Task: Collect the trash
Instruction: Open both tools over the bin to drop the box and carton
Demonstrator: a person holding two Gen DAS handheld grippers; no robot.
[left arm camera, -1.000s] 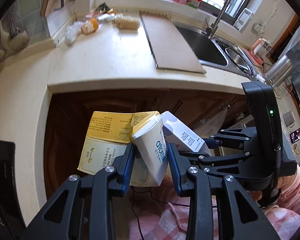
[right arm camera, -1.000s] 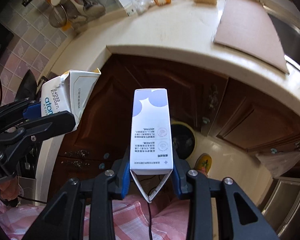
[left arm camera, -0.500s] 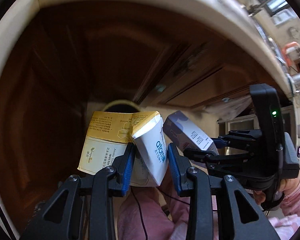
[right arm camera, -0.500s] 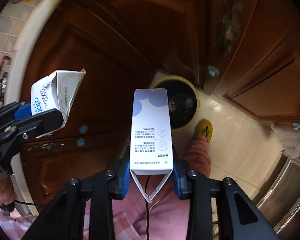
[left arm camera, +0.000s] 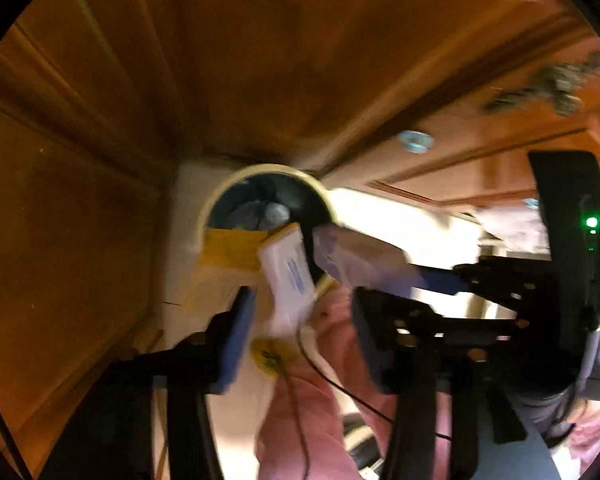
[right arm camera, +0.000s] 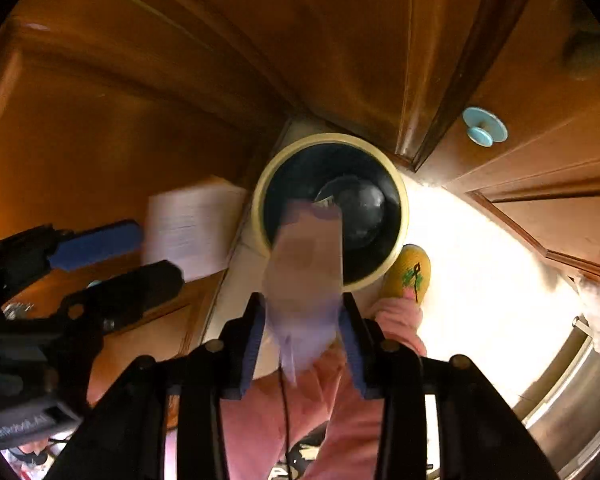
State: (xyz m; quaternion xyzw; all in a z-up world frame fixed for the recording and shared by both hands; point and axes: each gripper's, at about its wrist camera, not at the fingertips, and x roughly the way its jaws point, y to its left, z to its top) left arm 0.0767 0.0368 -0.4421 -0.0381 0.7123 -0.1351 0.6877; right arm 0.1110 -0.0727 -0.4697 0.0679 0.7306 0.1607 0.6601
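Lowered from the counter, both my grippers now hang over the round, cream-rimmed bin (right arm camera: 396,184). My left gripper (left arm camera: 300,316) spreads, freeing the creased white carton (left arm camera: 288,276); my right gripper (right arm camera: 302,344) widens around the smooth lilac box (right arm camera: 306,264).

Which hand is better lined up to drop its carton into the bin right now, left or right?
Right, probably. Its purple carton overlaps the bin mouth, between the opening right gripper jaws. The left gripper is opening too, but its white carton sits beside the rim.
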